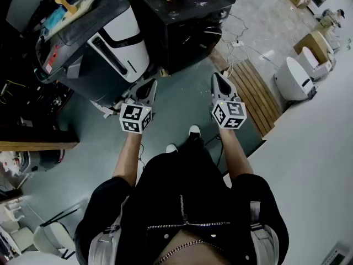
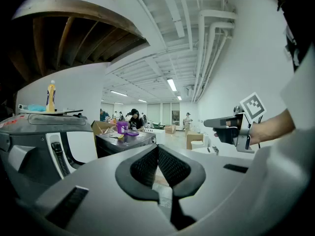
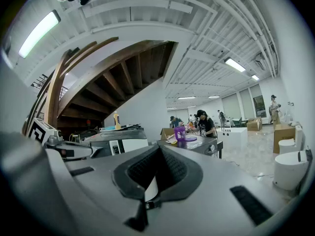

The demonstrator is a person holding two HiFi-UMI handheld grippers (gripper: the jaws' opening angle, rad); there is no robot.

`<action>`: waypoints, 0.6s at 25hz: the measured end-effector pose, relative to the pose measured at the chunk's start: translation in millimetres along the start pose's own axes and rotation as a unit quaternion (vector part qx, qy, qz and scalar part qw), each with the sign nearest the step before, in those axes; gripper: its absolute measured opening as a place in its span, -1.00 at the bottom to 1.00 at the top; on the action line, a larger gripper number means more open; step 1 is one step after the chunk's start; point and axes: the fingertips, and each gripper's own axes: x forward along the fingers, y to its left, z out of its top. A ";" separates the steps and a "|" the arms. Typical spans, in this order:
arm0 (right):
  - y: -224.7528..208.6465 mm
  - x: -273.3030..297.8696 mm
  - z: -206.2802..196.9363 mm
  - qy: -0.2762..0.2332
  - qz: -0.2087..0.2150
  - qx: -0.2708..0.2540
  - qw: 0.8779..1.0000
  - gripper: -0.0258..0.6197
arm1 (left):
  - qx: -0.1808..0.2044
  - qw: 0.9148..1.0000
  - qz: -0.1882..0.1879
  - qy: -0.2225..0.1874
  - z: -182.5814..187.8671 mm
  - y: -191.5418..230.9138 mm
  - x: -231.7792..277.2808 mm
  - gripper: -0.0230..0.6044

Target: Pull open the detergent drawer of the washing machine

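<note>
While the jaws of the left gripper [image 2: 157,152] are pressed together with nothing between their ribbed pads, the jaws of the right gripper [image 3: 158,154] are closed the same way and hold nothing either. Both grippers are held out in front of the person at about the same height, side by side and apart from each other, each pointing roughly level into the room. Neither touches anything. From the head view the marker cubes sit at the backs of the grippers, with a bare forearm behind each. Below them is a grey-green floor [image 1: 182,95], where the toes of the person's shoes [image 1: 193,131] show between the arms. The washing machine [image 1: 118,43], grey on top with a white front and a dark vertical handle, stands ahead and to the left of the left gripper, near it but clear of its jaws. Its detergent drawer cannot be picked out in any view. A yellow bottle [image 2: 51,96] stands on the machine's lid. Just to the right of the machine is a black cabinet [image 1: 182,21] with knobs on its front, carrying a purple cup [image 3: 180,132]. Farther right lies a slatted wooden platform [image 1: 255,93].
</note>
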 end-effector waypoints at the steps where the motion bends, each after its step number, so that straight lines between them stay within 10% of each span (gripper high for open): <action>1: 1.6 0.0 -1.0 0.001 0.002 0.005 1.000 -0.91 | -0.001 1.000 0.000 0.001 -0.9 0.7 -1.5 -0.87; 15: 13.9 -1.6 -14.7 0.032 0.009 -0.025 0.999 -0.91 | -0.005 1.000 -0.011 -0.001 -3.4 1.8 0.9 -0.87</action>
